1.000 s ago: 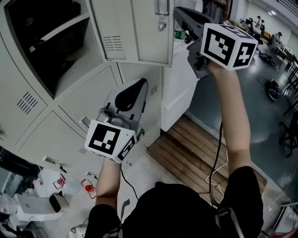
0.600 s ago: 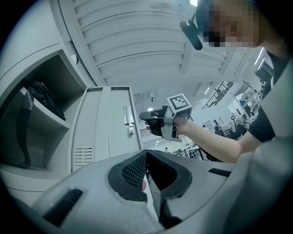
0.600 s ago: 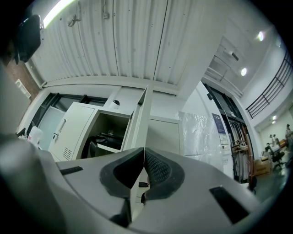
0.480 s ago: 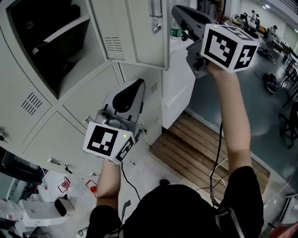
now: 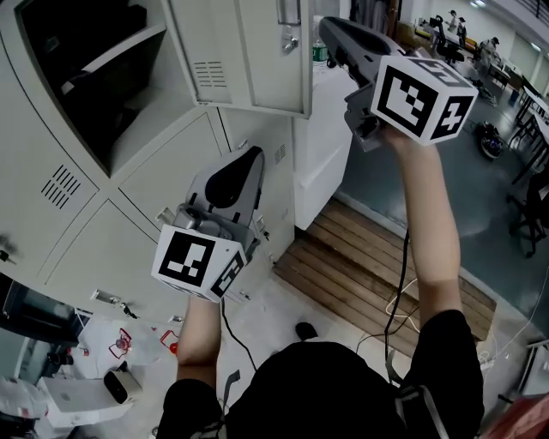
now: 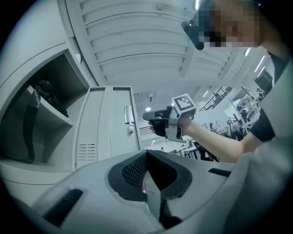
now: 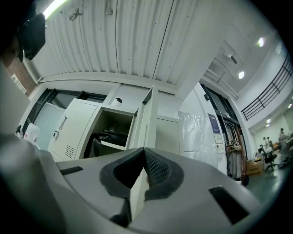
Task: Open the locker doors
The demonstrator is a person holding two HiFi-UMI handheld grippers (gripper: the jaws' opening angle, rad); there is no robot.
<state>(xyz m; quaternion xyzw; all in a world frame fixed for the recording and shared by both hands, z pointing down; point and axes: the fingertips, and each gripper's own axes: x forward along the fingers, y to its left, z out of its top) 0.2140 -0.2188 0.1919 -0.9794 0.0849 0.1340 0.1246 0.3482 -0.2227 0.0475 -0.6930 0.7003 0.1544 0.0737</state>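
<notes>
Fingers (image 6: 132,171) of left gripper (image 5: 255,155): pressed together tip to tip, nothing gripped. The unit is held low at the centre of the head view and pointed at the closed lower locker door (image 5: 163,176). It is judged to be staged for that door.

Fingers (image 7: 158,171) of right gripper (image 5: 327,25): closed flat on each other, empty. The unit is held high at top centre, its tip just beside the free edge of the open locker door (image 5: 249,51) but apart from it, near the door handle (image 5: 288,10). Closed tips are judged suited to hooking or nudging a door edge, not clamping it.

Open locker door: upper middle, swung outward.

Open compartment (image 5: 86,77): upper left, with a shelf (image 5: 107,53) and dark contents that cannot be identified.

Further closed doors: lower left, one with vent slots (image 5: 56,189).

Task is judged part done: one door open, the others shut.
</notes>
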